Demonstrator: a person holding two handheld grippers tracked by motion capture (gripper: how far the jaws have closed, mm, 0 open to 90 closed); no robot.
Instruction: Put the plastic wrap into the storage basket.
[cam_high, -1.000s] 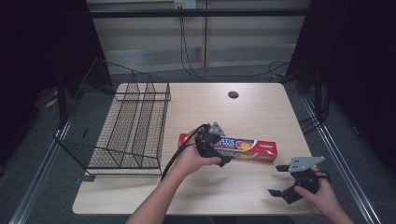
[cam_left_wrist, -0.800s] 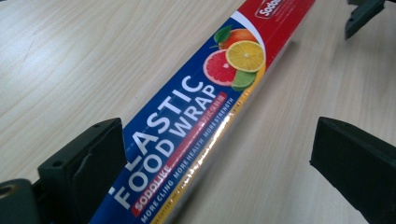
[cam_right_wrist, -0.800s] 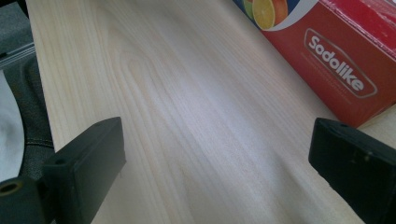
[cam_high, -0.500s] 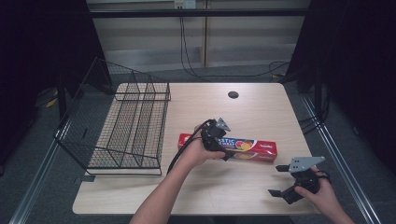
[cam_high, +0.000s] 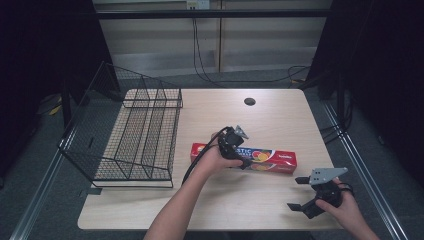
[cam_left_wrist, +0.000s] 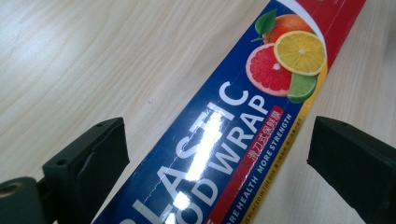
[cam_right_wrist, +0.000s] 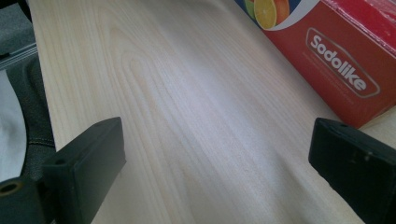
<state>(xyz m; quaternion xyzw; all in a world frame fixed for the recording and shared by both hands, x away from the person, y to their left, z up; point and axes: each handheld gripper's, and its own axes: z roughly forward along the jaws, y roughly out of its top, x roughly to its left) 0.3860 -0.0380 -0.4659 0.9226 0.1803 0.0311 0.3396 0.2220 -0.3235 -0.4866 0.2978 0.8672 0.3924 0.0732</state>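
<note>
Holding my left gripper (cam_left_wrist: 215, 154) wide open over the box (cam_high: 243, 157) lying mid-table beside the rack (cam_high: 135, 135), I should lower it straight, squeeze both long sides evenly, while my right gripper (cam_high: 300, 192) waits open.

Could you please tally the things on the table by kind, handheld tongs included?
Plastic wrap box: 1
Black wire rack: 1
Handheld tongs, left and right: 2
Total: 4
</note>
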